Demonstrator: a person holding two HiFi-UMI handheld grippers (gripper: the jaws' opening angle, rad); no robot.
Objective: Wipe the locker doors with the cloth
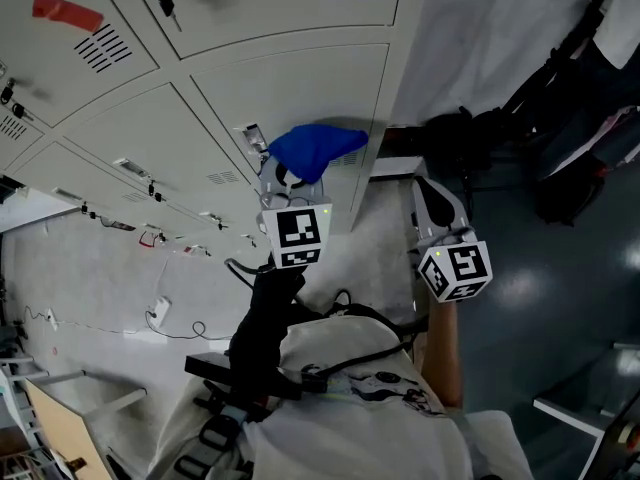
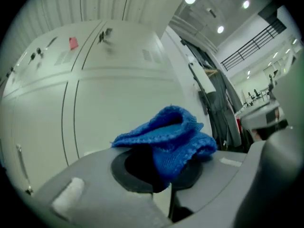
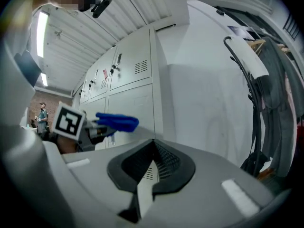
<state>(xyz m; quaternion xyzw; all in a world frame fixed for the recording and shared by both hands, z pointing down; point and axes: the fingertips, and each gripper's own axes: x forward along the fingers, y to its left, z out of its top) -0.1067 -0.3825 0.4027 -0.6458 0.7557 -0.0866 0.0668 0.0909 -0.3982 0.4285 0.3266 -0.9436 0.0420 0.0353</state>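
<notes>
Head view first: locate the left gripper [image 1: 288, 175] up at the bank of locker doors [image 1: 290, 88], with its fingers clamped on the blue cloth [image 1: 315, 148]. Confirm in the left gripper view: see the cloth [image 2: 171, 137] bunched in a loose wad at the tips of the fingers [image 2: 128, 175], projecting forward past them toward the door panel [image 2: 118, 108]. Read the wad as lying between fingers and door panel, straight ahead along the gripper's own long axis, near the panel's lower right corner. Do not assume contact; cannot tell from any view whether the cloth touches the metal.

Locate the right gripper [image 1: 428, 190] off to the right, past the locker's edge and well apart from the cloth. Check the right gripper view: fingers [image 3: 175, 167] drawn together to a thin slit, with nothing between them.

Judge the left gripper as the nearer one and the only one equipped to wipe. Expect the coming move to call for a forward press to flatten the wad, then strokes across the door panel. Watch for loose folds working free of the fingers.
</notes>
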